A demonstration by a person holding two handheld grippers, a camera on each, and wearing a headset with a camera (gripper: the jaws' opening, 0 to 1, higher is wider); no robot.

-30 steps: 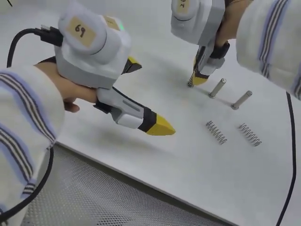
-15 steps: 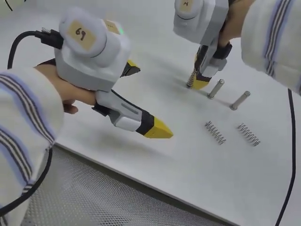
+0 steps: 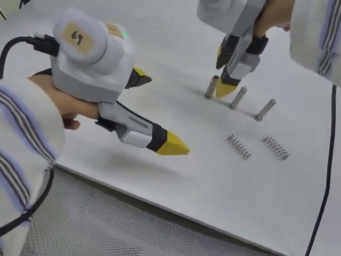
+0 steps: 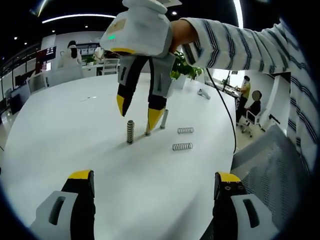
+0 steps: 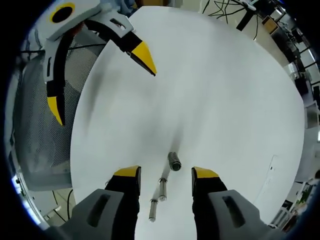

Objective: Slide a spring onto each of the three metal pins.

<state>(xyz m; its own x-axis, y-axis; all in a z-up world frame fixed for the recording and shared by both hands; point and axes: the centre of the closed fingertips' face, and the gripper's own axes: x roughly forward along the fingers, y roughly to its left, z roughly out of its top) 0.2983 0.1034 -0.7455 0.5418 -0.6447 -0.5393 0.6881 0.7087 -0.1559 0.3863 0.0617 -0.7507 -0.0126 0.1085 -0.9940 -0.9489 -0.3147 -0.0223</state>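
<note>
Standing upright on white tabletop [image 3: 133, 53]: spring-covered pin [image 3: 212, 87]; office desks [image 4: 55, 75], plant [image 4: 186, 70] behind.

Bright, even light; soft shadows

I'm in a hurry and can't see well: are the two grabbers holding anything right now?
Left gripper: open, empty.
Right gripper: open, empty, just above the upright spring.

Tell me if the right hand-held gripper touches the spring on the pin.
Apart. In the right gripper view the spring stands between open jaws, gaps either side.
</note>
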